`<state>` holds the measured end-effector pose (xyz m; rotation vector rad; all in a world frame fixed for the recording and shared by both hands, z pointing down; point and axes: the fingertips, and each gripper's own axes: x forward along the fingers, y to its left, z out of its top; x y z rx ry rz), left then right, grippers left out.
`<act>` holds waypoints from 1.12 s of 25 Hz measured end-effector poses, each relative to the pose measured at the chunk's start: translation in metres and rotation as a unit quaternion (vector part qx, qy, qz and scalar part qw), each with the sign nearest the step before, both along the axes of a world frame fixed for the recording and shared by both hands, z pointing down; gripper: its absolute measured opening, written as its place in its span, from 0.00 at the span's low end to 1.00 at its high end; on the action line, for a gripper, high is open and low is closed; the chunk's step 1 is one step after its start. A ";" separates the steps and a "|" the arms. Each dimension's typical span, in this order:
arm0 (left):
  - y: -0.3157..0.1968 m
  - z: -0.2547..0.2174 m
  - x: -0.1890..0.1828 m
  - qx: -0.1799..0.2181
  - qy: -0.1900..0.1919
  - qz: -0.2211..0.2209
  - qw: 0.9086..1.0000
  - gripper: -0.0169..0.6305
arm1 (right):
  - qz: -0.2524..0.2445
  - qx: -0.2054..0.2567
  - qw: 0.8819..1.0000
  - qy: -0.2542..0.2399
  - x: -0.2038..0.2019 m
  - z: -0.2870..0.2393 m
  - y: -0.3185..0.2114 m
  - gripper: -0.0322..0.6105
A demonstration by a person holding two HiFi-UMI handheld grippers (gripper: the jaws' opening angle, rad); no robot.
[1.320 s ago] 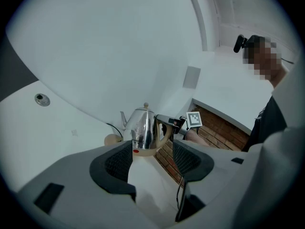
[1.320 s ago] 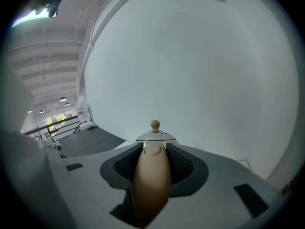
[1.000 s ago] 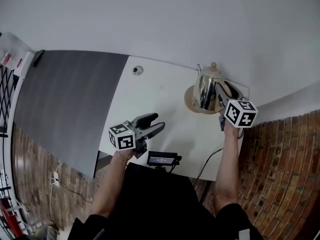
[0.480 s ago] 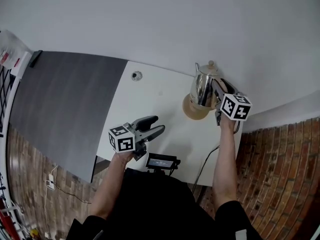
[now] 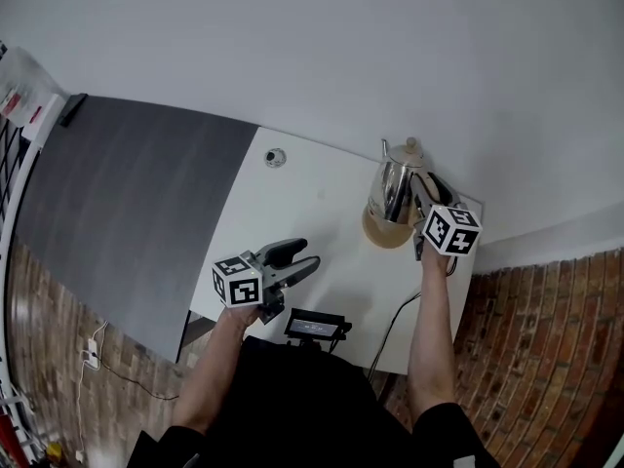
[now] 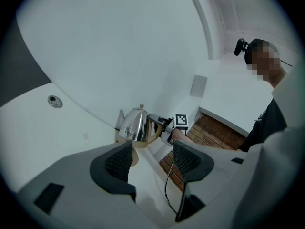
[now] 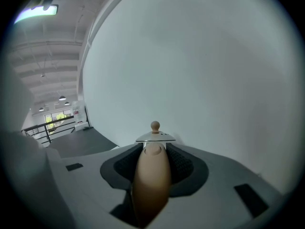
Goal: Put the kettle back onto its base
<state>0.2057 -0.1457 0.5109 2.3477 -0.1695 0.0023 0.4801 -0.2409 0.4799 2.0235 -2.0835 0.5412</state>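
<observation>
Right gripper view looks straight along the right gripper (image 7: pixel 153 159), whose two dark ribbed pads are closed on the kettle's tan handle (image 7: pixel 151 185). The handle fills the gap between them from the bottom of the picture upward. Just beyond the jaw tips sits the kettle's steel lid (image 7: pixel 155 136) with its small round knob, in front of a plain pale wall.

From the head view, the right gripper (image 5: pixel 427 203) comes at the kettle (image 5: pixel 395 191) from the person's side, with its marker cube (image 5: pixel 448 230) nearest the hand. The shiny kettle stands upright directly ahead of the jaws, its spout pointing away from them. The round tan base (image 5: pixel 382 230) lies under the kettle, below and slightly left of the jaw tips. Whether the kettle's bottom rests fully on it cannot be told.

The left gripper (image 5: pixel 292 259) is held over the white table (image 5: pixel 312 203), well apart from the kettle and to the left of the right gripper. In the left gripper view its jaws (image 6: pixel 151 161) stand moderately apart with nothing between them. Far ahead of them, framed in that gap, are the kettle (image 6: pixel 135 128) and the base (image 6: pixel 135 150). A round fitting (image 5: pixel 276 157) is set into the table ahead of the left gripper, and a dark cable (image 5: pixel 395 315) runs off the table edge near the right forearm.
</observation>
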 end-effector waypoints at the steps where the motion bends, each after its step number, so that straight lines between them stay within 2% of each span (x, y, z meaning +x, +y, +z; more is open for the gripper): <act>1: 0.000 0.001 -0.001 -0.001 0.000 0.000 1.000 0.46 | 0.000 0.004 1.000 0.005 -0.001 0.001 0.003 0.29; 13: 0.007 0.002 -0.003 -0.001 -0.002 0.010 1.000 0.46 | 0.031 0.024 0.999 0.006 -0.002 0.024 0.052 0.29; 28: 0.010 0.003 0.000 -0.005 -0.004 0.017 1.000 0.46 | 0.032 0.031 0.999 0.001 -0.001 0.031 0.071 0.29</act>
